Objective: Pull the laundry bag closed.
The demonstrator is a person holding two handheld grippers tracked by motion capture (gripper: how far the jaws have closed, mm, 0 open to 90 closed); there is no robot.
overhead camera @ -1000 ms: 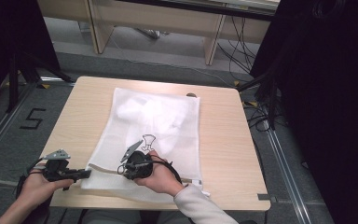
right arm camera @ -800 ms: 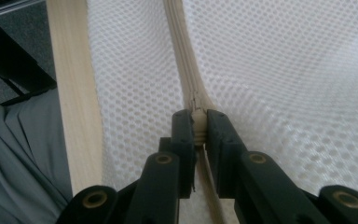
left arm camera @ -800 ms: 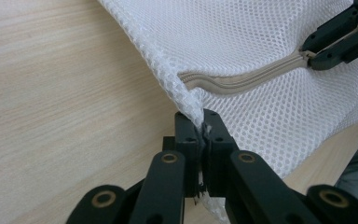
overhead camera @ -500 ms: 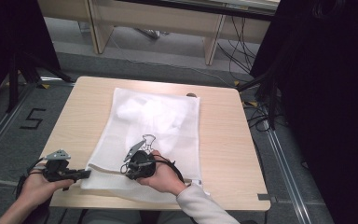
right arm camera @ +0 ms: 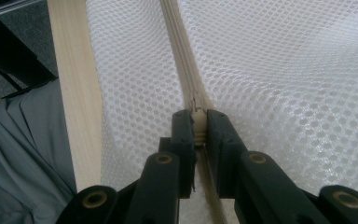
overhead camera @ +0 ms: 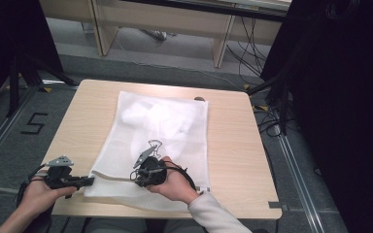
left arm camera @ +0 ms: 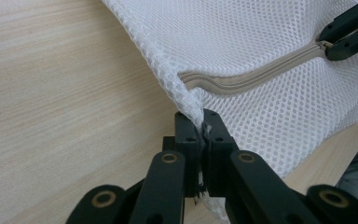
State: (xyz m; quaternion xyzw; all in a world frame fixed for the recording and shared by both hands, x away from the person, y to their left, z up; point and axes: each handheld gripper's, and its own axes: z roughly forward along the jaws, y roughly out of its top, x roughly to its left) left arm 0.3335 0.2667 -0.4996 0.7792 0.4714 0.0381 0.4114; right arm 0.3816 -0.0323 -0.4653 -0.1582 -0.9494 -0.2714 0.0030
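Where the counter (overhead camera: 233, 145) edge nears the person, the left gripper (left arm camera: 203, 128) is clamped on the corner of the white mesh bag (overhead camera: 175, 121), and just beside it the right gripper (right arm camera: 198, 122) pinches the zipper pull (right arm camera: 198, 125) on the beige zipper (left arm camera: 242, 80). Beyond, the bag lies flat, something white bunched inside.

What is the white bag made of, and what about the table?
The white bag looks like soft plastic-fibre netting, likely polyester: it is full of tiny holes and sags. Its zipper seems beige woven tape. The table looks like pale wood or wood-look laminate, matt, with fine grain lines.
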